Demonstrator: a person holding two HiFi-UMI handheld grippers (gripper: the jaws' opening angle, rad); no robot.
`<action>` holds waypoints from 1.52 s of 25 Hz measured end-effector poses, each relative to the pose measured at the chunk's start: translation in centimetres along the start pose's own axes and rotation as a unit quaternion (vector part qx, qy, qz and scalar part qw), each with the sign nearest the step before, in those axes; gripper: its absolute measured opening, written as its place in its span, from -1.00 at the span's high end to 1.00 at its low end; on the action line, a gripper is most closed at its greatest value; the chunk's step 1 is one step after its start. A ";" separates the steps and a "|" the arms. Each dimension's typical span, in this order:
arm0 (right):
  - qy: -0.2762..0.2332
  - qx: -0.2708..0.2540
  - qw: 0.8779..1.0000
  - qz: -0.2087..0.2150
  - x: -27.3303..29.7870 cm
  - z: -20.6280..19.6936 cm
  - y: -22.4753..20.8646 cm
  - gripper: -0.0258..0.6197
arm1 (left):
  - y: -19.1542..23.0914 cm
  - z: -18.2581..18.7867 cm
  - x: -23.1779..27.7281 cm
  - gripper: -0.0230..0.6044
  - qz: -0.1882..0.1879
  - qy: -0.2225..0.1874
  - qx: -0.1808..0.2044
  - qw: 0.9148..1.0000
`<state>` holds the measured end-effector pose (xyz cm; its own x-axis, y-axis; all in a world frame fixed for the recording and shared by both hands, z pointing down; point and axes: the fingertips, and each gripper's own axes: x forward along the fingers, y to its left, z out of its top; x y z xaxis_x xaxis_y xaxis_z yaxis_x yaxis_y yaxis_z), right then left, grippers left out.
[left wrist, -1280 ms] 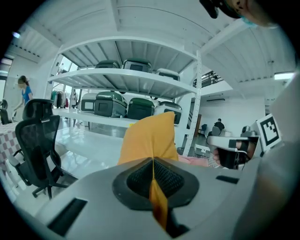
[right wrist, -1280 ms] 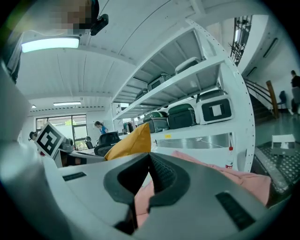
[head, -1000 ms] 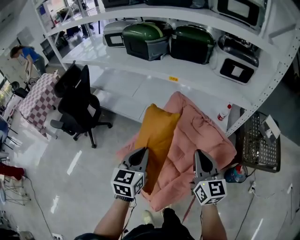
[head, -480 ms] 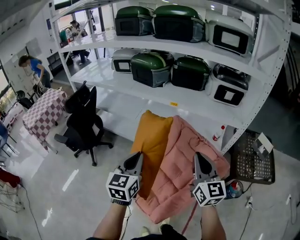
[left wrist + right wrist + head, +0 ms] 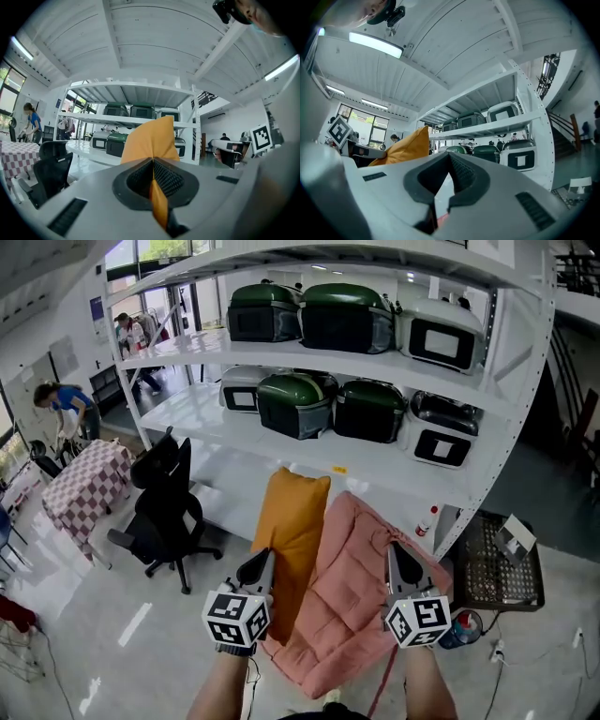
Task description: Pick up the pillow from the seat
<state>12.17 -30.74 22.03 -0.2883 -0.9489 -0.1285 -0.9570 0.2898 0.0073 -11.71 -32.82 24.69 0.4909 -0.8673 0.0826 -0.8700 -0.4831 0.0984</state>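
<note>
Head view: one orange pillow [image 5: 292,521] clenched by left gripper [image 5: 265,559], one pink cushion [image 5: 342,601] by right gripper [image 5: 394,554]; shelving [image 5: 422,367] shows fuller than earlier.

You're working in bright, even white light. A ceiling strip lamp [image 5: 375,44] glares overhead in your right gripper view, and the windows [image 5: 358,123] behind are washed out. The glossy floor [image 5: 134,624] carries pale reflections. Both gripper views bow strongly and go black at the corners. The pillow [image 5: 150,138] fabric nearest the lens looks soft.
</note>
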 end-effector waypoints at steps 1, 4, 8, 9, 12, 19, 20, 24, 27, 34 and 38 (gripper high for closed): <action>-0.003 -0.002 1.000 -0.001 -0.1 0.4 0.0 0.91 | 0.0 0.3 -0.2 0.90 0.000 -0.004 0.001 1.000; -0.011 -0.007 1.000 -0.005 -0.4 1.5 0.1 0.91 | -0.1 1.3 -0.9 0.90 0.001 -0.015 0.007 1.000; -0.015 -0.010 1.000 -0.009 -0.8 2.2 0.3 0.91 | -0.2 2.0 -1.8 0.90 0.001 -0.026 0.009 1.000; -0.015 -0.011 1.000 -0.010 -0.9 2.3 0.3 0.91 | -0.3 2.1 -2.0 0.90 0.000 -0.028 0.009 1.000; -0.016 -0.012 1.000 -0.010 -1.0 2.5 0.7 0.91 | -0.3 2.5 -2.5 0.90 -0.001 -0.033 0.010 0.999; -0.015 -0.019 1.000 -0.014 -1.6 3.3 1.0 0.91 | -0.8 3.3 -3.3 0.90 -0.001 -0.039 0.014 0.999; -0.016 -0.019 1.000 -0.013 -1.7 3.4 1.1 0.91 | -0.9 3.3 -3.3 0.90 -0.001 -0.039 0.014 0.999; -0.015 -0.020 1.000 -0.012 -1.8 3.7 1.3 0.91 | -1.1 3.6 -3.5 0.90 -0.003 -0.038 0.014 0.999; -0.014 -0.022 1.000 -0.011 -2.0 3.7 1.4 0.91 | -1.4 3.5 -3.7 0.90 -0.003 -0.039 0.013 0.999; -0.016 -0.025 1.000 -0.009 -2.3 3.6 1.5 0.91 | -1.6 3.4 -4.0 0.90 -0.002 -0.041 0.012 0.999; -0.017 -0.026 0.999 -0.009 -2.5 3.6 1.7 0.91 | -1.7 3.4 -4.2 0.90 -0.002 -0.042 0.013 0.999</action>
<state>11.41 -27.42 18.76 -0.2712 -0.9486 -0.1629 -0.9625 0.2655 0.0566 -12.48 -28.76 20.85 0.4895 -0.8720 -0.0013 -0.8697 -0.4883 0.0720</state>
